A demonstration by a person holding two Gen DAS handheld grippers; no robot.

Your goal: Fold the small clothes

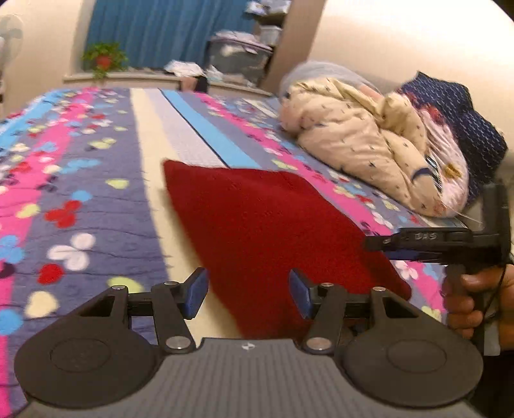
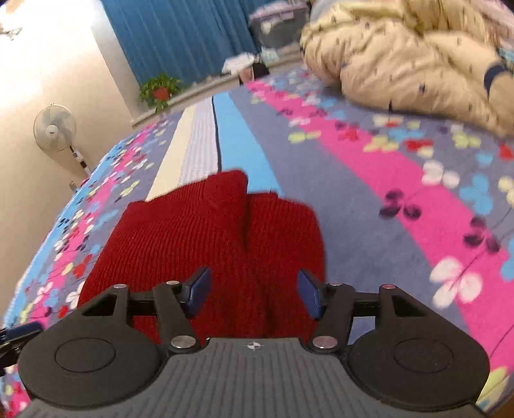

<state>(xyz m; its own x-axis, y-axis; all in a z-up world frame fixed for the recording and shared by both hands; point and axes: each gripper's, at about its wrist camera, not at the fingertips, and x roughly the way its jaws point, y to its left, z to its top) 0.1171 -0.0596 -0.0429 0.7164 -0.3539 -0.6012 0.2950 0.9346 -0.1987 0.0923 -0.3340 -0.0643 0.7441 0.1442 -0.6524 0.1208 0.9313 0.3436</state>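
A dark red knitted garment (image 1: 263,225) lies flat on the flowered bedspread (image 1: 80,180). In the right wrist view the garment (image 2: 205,244) shows a flap folded over its middle. My left gripper (image 1: 248,294) is open and empty, just above the garment's near edge. My right gripper (image 2: 253,294) is open and empty above the garment's near part. The right gripper also shows from the side in the left wrist view (image 1: 417,242), held in a hand at the garment's right edge.
A heap of cream and navy clothes (image 1: 385,144) lies on the bed to the right, also in the right wrist view (image 2: 411,61). Beyond the bed are a blue curtain (image 1: 154,29), a potted plant (image 1: 104,59), a storage bin (image 1: 237,58) and a standing fan (image 2: 56,128).
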